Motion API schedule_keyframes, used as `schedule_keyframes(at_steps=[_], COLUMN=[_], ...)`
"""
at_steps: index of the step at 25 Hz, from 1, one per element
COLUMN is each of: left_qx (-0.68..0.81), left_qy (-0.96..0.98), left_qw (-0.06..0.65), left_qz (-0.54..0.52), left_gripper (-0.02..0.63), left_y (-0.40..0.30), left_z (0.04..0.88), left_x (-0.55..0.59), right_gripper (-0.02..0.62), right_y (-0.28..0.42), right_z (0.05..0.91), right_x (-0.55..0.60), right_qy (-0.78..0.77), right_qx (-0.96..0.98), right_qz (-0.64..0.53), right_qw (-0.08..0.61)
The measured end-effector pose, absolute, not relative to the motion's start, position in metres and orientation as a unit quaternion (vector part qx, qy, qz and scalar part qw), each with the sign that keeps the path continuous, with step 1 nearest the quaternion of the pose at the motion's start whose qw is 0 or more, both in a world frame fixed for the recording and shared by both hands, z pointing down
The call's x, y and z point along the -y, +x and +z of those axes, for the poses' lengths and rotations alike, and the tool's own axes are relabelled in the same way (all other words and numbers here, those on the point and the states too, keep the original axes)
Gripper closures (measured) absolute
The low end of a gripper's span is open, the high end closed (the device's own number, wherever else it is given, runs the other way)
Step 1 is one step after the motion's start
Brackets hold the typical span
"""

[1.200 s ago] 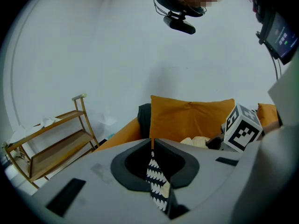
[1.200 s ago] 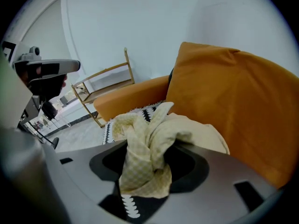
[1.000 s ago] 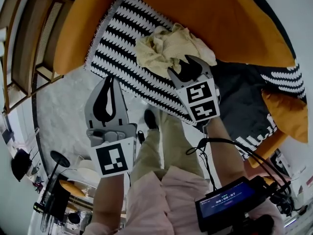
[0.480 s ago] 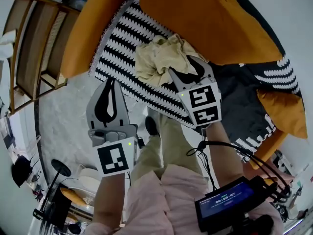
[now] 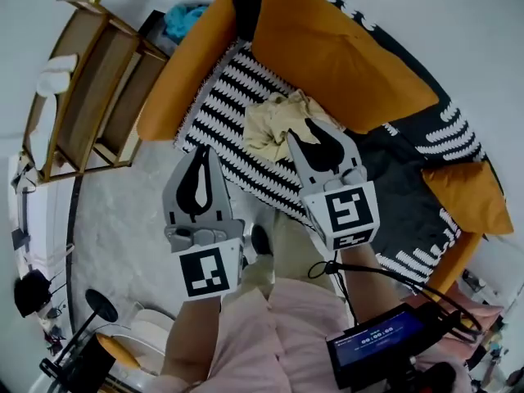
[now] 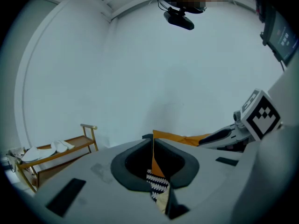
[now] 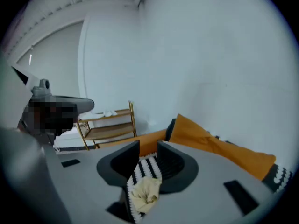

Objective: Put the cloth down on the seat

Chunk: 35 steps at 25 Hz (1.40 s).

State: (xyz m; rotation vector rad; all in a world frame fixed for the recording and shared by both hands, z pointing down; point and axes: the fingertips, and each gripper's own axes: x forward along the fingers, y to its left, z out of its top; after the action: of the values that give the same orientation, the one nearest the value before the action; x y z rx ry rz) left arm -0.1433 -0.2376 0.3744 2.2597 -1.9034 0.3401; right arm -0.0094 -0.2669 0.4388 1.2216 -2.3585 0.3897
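Note:
A crumpled pale-yellow cloth (image 5: pixel 274 121) lies on the black-and-white striped seat (image 5: pixel 217 113) of an orange sofa. My right gripper (image 5: pixel 306 126) hovers just in front of the cloth, its jaws a little apart and holding nothing. In the right gripper view the cloth (image 7: pixel 145 192) and the striped seat (image 7: pixel 148 169) show through the gap of the right gripper (image 7: pixel 148 148). My left gripper (image 5: pixel 201 150) is held over the seat's front edge, left of the cloth. In its own view the left gripper (image 6: pixel 153 146) leaves only a thin slit and holds nothing.
An orange back cushion (image 5: pixel 344 47) and an orange armrest (image 5: pixel 184 72) border the seat. A dark patterned blanket (image 5: pixel 409 178) and another orange cushion (image 5: pixel 463 195) lie to the right. A wooden shelf (image 5: pixel 90 88) stands at the left. The person's shoe (image 5: pixel 260 240) is on the floor below.
Both grippers have drawn back from the sofa. The right gripper's jaws are closer together than a second ago. The cloth stays on the seat.

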Motion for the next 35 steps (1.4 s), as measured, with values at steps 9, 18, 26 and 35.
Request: schedule_keyframes(at_steps=[9,18,26,35], left_qx=[0.654,0.652,0.650,0.649], left_qy=[0.755,0.757,0.758,0.758], left_qw=[0.023,-0.040,-0.052,-0.062], left_qz=[0.054,0.021,0.000,-0.011], left_gripper=[0.581,0.581,0.581,0.581], left_y=[-0.154,-0.162,-0.166,-0.165], left_z=[0.263,0.190,0.162,0.152], left_x=[0.185,0.128,0.102,0.093], right_gripper=[0.594,0.595,0.595,0.595], right_y=[-0.048,-0.058,-0.063,-0.063], right_z=[0.274,0.183,0.153,0.142], right_x=[0.212,0.153,0.122,0.114], right_qy=[0.462,0.481,0.484,0.485], right_qx=[0.884,0.874,0.870,0.868], right_qz=[0.021,-0.065,-0.097,-0.102], right_qw=[0.069,0.028,0.016,0.001])
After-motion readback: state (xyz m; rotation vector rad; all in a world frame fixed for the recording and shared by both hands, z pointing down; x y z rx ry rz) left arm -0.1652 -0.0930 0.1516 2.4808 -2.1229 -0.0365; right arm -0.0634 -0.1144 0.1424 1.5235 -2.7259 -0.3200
